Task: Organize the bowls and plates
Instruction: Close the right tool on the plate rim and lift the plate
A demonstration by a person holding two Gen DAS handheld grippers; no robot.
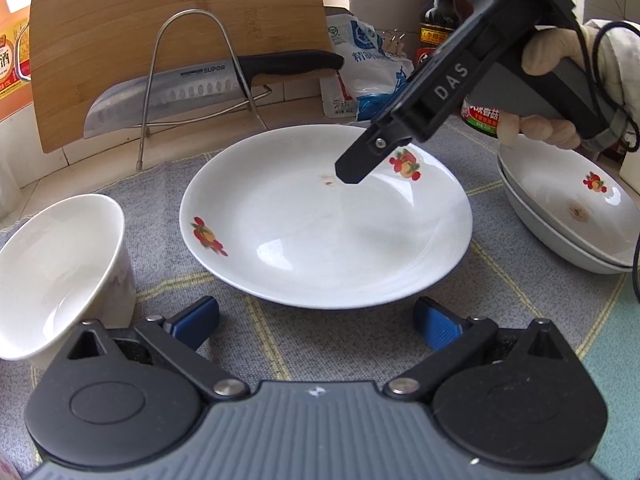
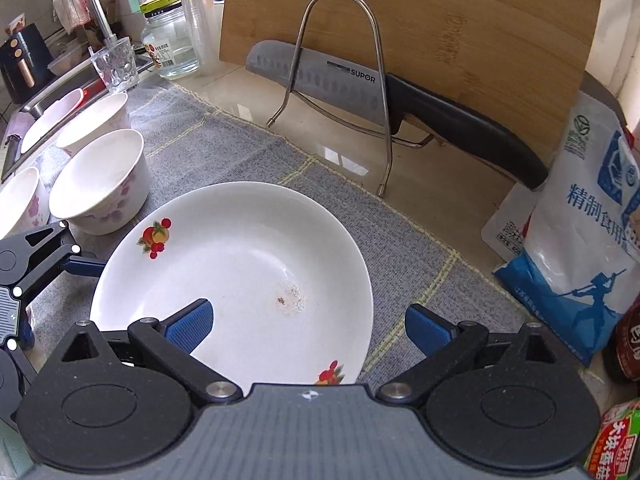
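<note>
- Left gripper (image 1: 316, 322): jaws spread wide, holding nothing, low over the grey mat (image 1: 352, 354), just short of the near rim of the big plate (image 1: 320, 236).
- Right gripper (image 2: 308, 326): jaws also wide apart, empty; left finger over the plate's inside, right finger outside its rim over the mat. From the left view its tip hangs above the far part of the plate; touching or not, can't tell.
- Plate: flat on the mat, fruit prints on the rim, small brown stain inside. Bare mat shows along its near edge.
- Bowl (image 1: 60, 272): just left of the plate, narrow gap between them; more bowls (image 2: 100, 120) behind it toward the sink.
- Stacked plates (image 1: 568, 212): right of the big plate, apart from it, under the gloved right hand (image 1: 560, 84).
- Far edge: wire rack (image 1: 192, 80) with knife (image 1: 208, 92) and cutting board (image 1: 176, 12), off the mat, on the counter.
- Salt bag (image 2: 588, 240) and bottles (image 1: 440, 12) crowd the far right.
</note>
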